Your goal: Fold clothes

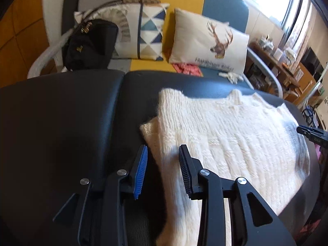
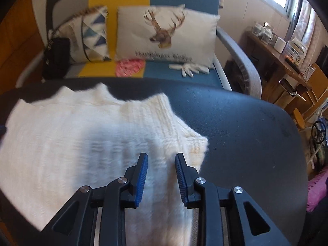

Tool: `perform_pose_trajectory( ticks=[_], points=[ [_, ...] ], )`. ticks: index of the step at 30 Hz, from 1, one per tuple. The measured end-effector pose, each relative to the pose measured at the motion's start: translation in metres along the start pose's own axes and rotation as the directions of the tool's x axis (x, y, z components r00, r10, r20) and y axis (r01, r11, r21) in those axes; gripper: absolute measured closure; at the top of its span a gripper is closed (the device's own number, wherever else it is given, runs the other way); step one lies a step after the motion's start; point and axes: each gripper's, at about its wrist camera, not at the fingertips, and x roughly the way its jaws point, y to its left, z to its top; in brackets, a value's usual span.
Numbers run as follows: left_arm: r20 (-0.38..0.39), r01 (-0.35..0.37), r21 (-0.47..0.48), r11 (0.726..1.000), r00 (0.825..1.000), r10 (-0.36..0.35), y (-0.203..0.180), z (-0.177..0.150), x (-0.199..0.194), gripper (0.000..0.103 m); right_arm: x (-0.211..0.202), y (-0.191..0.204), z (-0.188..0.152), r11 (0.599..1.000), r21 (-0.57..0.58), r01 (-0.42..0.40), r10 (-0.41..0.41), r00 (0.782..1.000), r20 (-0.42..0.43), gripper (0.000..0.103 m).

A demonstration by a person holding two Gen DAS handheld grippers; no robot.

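- One cream chunky-knit sweater (image 1: pixel 225 131) is laid flat on the black padded table (image 1: pixel 61 123).
- Left gripper (image 1: pixel 163 160) is spread over its left edge, nothing pinched.
- Right gripper (image 2: pixel 161 169) is spread over its right edge, nothing pinched.

1. Desk (image 1: pixel 61 123) – a black, leather-like top with a seam running front to back in the left wrist view and a rounded far-right corner.
2. Sweater (image 1: pixel 225 135) – cream knit, lying flat on the desk, its neckline toward the far edge.
3. Bare black top shows on either side of the sweater.
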Motion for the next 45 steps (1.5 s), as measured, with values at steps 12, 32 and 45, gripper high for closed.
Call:
perform_pose_trajectory(
  ticks=[12, 32, 45],
  points=[
    [0.05, -0.094, 0.059, 0.994, 0.995, 0.092, -0.009, -0.005, 0.015, 0.092, 0.011, -0.006, 0.004, 0.997, -0.045, 0.069, -0.069, 0.998, -0.001, 0.1],
    [0.085, -0.097, 0.05, 0.994, 0.992, 0.093, -0.023, 0.017, 0.033, 0.073, 0.056, 0.087, 0.026, 0.988, -0.134, -0.08, 0.084, 0.996, 0.03, 0.083],
    [0.096, -0.136, 0.082, 0.987, 0.987, 0.128, -0.039, 0.007, 0.011, 0.073, 0.017, 0.062, -0.008, 0.977, -0.034, -0.21, 0.212, 0.975, 0.066, 0.082]
  ],
)
